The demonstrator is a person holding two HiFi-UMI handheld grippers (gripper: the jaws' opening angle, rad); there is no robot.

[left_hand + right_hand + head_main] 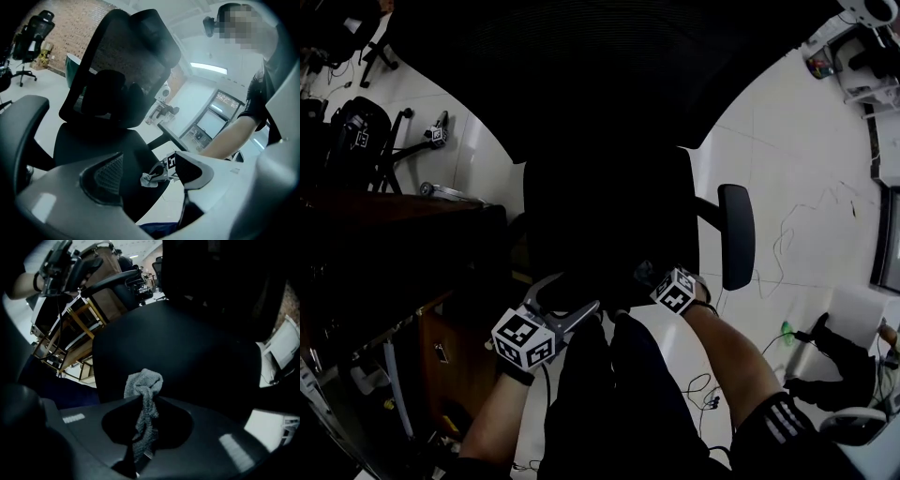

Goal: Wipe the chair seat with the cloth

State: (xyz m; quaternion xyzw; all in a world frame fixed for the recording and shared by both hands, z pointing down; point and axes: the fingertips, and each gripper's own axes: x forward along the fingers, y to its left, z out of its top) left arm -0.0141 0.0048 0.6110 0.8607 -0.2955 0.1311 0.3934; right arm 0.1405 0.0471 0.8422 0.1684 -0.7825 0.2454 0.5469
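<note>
The right gripper's (pixel 143 398) fingers are pressed together on the cloth (pixel 144 382). A twisted strand runs back between them, and a small grey bunch sticks out just past the tips, hanging over the chair seat (pixel 187 348). I cannot tell whether the bunch is touching the seat.

The cloth looks light, soft and limp, a looped knit that will fold and drag rather than slide. It should need pressing down so that more than the knot meets the surface. The hold on the gathered middle looks secure. A grip nearer one corner would probably let more cloth spread flat.

The left gripper's (pixel 147 164) fingers stand apart with nothing between them, beside and to the left of the right one, near the seat's front edge.

Ahead of both sets of fingertips the seat is broad, dark and bare, leaving open room for strokes forward and sideways. Beyond it the mesh backrest (pixel 126 61) rises and closes off the far side. To the right of the right fingers an armrest (pixel 737 234) stands above the seat's side edge, and a wide sweep could knock it. To the left of the left fingers a wooden desk (pixel 394 216) sits close to the chair, so there is less room on that side. The front edge, nearest the fingers, drops to the pale floor (pixel 787 141).
</note>
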